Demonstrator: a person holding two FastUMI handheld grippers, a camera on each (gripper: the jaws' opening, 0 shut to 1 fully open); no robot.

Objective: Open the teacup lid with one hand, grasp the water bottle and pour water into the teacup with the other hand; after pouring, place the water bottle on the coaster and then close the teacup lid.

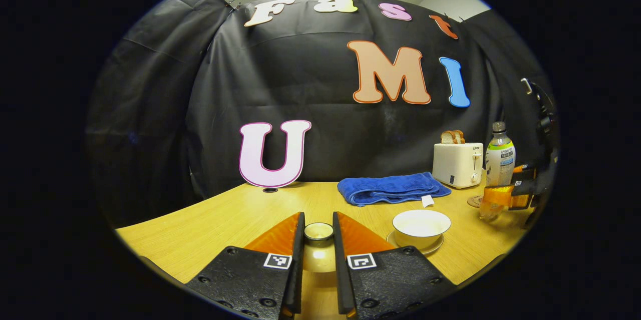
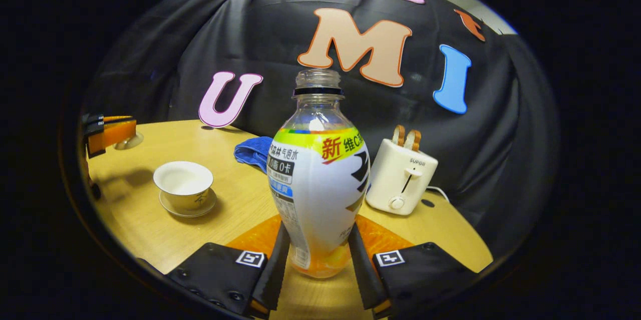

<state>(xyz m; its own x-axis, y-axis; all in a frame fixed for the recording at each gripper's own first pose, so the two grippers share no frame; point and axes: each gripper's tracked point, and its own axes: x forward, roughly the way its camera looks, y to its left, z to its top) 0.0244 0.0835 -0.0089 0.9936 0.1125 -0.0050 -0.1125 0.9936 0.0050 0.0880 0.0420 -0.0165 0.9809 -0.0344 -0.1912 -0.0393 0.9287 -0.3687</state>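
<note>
Between the right gripper's [image 2: 317, 260] two fingers stands the water bottle [image 2: 318, 180], its long axis upright and its uncapped neck pointing straight up; both fingers press against its lower body, the jaws set only as wide as the bottle. Ahead and to the left of that gripper sits the teacup [image 2: 183, 182], uncovered on its saucer [image 2: 188, 208], on the wooden table [image 2: 145, 230]. Ahead to the right is a white toaster [image 2: 400, 175] with bread in its slots, and a blue towel [image 2: 253, 152] lies behind the bottle.

Seen from the left gripper [image 1: 319, 245], its fingers are nearly closed, pinching the knob of the teacup lid [image 1: 319, 247], which points up. The cup stands just to its right, and the bottle farther right, held by the other gripper beside a round coaster [image 1: 474, 202].
</note>
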